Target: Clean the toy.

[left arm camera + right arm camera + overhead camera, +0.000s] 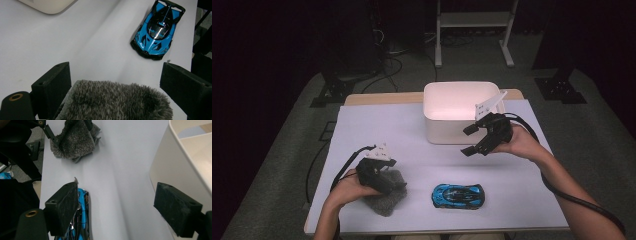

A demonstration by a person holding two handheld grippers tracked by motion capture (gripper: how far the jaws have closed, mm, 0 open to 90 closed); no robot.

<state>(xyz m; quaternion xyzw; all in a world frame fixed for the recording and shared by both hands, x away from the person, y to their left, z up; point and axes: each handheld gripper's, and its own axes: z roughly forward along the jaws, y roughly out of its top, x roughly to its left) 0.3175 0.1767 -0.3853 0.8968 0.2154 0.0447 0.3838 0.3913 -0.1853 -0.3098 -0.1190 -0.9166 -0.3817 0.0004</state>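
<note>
Lowering my left hand-held gripper [384,177] over the grey fluffy cloth [388,197] at the near left of the desk [377,125], I have its jaws spread wide, one on each side of the pile, so the cloth sits between them without being pinched yet. In the left gripper view the cloth [117,101] fills the gap between the two black pads [53,86], which stand apart from its edges; I judge that closing them now would gather a good bunch of the fabric.

My right hand-held gripper [472,140] hovers off the desk, just in front of the white bin [437,125], its jaws wide apart and holding nothing. I keep it there, I think, so it stays clear of the left hand's work while staying near the bin.

The blue toy car [458,196] lies on the desk near its front edge, to the right of the cloth and apart from it, below and in front of my right hand. In the right gripper view it shows partly behind the left jaw [81,217], untouched. The bin looks empty, so I judge nothing has gone in so far.
</note>
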